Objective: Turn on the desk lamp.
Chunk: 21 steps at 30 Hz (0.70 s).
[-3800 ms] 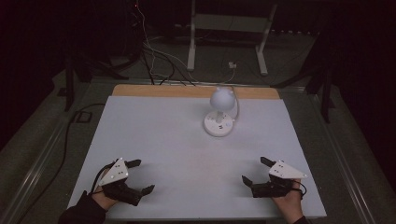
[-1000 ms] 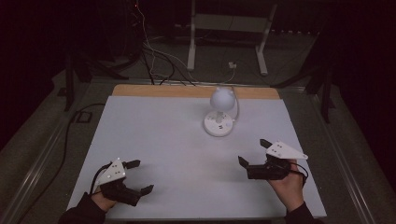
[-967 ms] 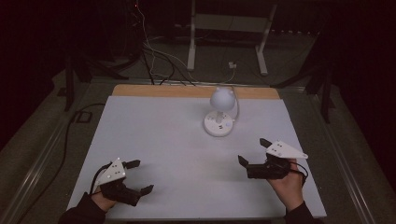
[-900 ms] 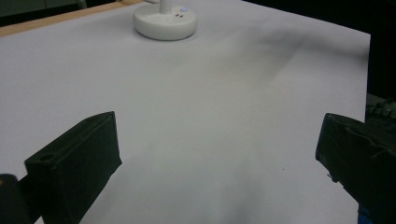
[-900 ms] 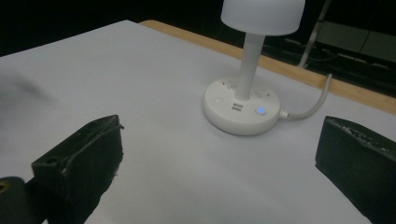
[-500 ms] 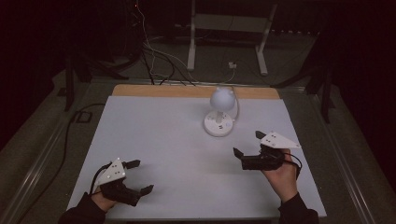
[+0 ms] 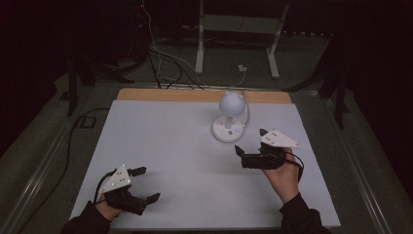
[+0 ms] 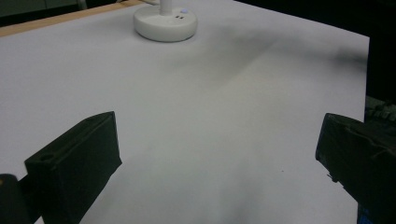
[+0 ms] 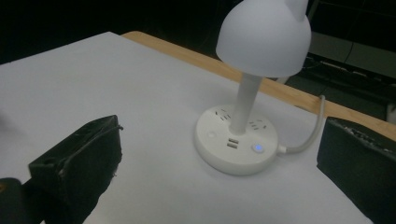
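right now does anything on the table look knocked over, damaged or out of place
Nothing stands out. The white lamp stands upright on its round base near the far edge of the table, with its cable running off the back. The left claw and right claw are both open and hold nothing.

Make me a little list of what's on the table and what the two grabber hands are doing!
Table: white sheet over wooden top
Object: white dome-headed desk lamp with round socket base, far centre
Base light: small blue button lit
Cord: white cable
Left gripper: open, near edge
Right gripper: open, beside the base, not touching
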Each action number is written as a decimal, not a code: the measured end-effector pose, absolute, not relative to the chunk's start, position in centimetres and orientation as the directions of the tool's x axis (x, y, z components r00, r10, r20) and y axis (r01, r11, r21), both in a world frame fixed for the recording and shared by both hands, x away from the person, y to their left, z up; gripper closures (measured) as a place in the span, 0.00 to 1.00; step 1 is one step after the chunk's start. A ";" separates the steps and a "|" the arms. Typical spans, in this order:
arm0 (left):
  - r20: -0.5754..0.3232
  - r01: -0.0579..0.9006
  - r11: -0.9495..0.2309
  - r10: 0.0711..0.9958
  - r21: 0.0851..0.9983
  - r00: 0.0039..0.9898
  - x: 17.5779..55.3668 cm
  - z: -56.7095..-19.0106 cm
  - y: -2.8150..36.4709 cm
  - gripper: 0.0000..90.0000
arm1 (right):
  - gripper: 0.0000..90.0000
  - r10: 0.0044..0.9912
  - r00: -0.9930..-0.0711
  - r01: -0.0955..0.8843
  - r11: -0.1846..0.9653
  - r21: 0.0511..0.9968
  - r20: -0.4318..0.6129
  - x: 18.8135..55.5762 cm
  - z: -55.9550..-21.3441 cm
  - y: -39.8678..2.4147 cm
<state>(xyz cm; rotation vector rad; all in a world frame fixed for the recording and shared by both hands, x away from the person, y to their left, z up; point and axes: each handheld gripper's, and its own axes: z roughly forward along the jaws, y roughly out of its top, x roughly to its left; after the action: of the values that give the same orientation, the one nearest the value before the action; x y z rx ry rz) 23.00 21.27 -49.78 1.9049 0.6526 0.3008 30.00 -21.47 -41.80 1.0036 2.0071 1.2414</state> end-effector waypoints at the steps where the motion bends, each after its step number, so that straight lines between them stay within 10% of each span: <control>1: -0.086 0.303 -0.301 0.567 0.904 0.819 23.0 -49.8 21.3 0.00 | 0.00 0.827 -0.557 0.301 0.282 0.911 -0.072 30.2 -41.8 -21.3; 21: -0.085 0.296 -0.293 0.567 0.909 0.819 23.0 -49.7 21.3 0.00 | 0.00 0.858 -0.510 0.276 0.227 0.934 -0.058 33.3 -41.0 -17.8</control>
<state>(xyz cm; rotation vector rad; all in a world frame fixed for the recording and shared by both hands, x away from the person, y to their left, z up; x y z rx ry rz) 22.97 21.27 -49.75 1.8956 0.6495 0.3053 33.29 -17.76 -40.95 1.0401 1.9170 1.2797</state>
